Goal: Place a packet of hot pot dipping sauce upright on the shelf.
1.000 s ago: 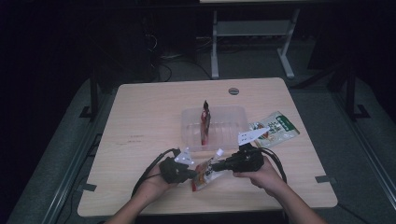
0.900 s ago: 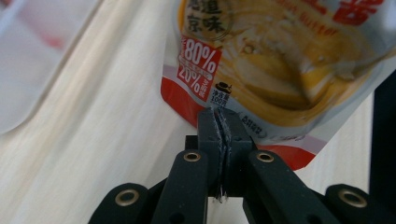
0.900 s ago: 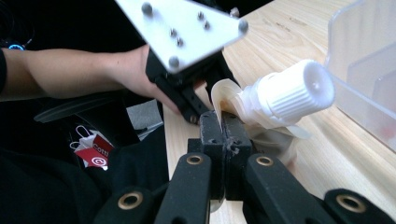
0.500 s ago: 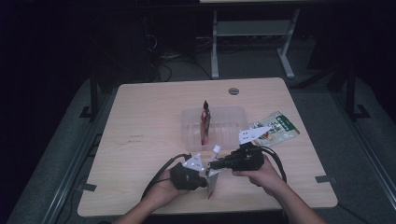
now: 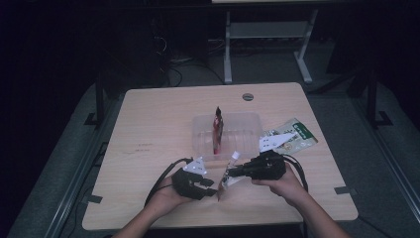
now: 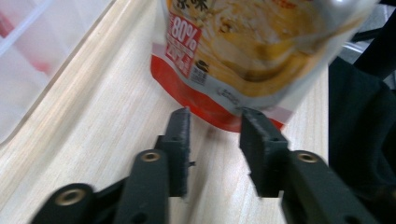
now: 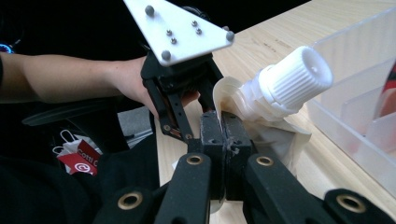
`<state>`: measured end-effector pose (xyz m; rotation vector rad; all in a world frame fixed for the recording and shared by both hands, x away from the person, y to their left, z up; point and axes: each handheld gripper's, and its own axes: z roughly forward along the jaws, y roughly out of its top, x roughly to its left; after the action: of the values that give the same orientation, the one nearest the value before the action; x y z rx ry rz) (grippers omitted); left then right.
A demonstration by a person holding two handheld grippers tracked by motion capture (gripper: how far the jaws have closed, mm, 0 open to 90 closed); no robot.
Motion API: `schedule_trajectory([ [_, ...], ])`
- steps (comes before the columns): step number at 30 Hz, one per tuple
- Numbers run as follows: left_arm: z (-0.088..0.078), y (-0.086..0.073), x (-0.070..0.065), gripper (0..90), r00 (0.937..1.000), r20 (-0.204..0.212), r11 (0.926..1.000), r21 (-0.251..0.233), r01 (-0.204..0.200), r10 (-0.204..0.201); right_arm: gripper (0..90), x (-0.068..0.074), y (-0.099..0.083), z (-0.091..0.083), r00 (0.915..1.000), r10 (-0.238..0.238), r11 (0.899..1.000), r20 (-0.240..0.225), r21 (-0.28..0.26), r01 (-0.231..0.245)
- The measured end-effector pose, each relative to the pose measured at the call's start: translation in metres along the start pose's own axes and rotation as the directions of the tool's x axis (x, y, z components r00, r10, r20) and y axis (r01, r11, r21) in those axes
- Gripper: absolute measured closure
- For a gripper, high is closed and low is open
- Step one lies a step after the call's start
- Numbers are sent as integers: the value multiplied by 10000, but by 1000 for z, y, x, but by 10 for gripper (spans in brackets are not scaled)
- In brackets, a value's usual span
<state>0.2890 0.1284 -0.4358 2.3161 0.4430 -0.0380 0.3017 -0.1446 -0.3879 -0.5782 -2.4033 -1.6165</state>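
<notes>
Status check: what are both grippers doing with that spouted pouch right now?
Right gripper shut on spouted pouch near its white cap. Left gripper open at pouch's bottom edge. Clear bin beyond, nothing blocking.

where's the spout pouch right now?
High view: the pouch is near the table's front edge, between both grippers, just in front of the clear bin. The right gripper pinches it below the cap.

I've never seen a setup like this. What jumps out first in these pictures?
Near the table's front edge, the right gripper pinches a shiny orange-and-red spouted food pouch just below its white ribbed screw cap. The left gripper sits open at the pouch's bottom edge. Behind them stands a clear plastic bin with a red packet upright inside, and a green snack bag lies to its right.
</notes>
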Motion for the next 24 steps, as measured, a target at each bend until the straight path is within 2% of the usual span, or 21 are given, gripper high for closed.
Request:
schedule_trajectory([
  [3,-4,-2,1,518,10000,-31,9999,118,-79,79,894,0,0,-2,9999,-44,10000,120,-7,44],
  [5,-8,-3,2,451,9999,-116,9999,152,13,-11,894,0,1,-4,9997,-139,9999,210,7,139],
  [10,-20,-12,7,372,9987,-225,9987,209,470,-465,893,2,4,-7,9982,-437,9990,416,147,432],
  [13,-28,-22,10,337,9970,-369,9975,204,681,-674,893,5,7,-11,9960,-610,9976,649,369,587],
  [19,-42,-41,10,296,9938,-656,9956,231,912,-895,893,6,15,-18,9948,-742,9965,692,437,713],
  [24,-48,-45,13,291,9904,-724,9924,283,1199,-1176,893,6,23,-27,9924,-873,9959,862,304,849],
])
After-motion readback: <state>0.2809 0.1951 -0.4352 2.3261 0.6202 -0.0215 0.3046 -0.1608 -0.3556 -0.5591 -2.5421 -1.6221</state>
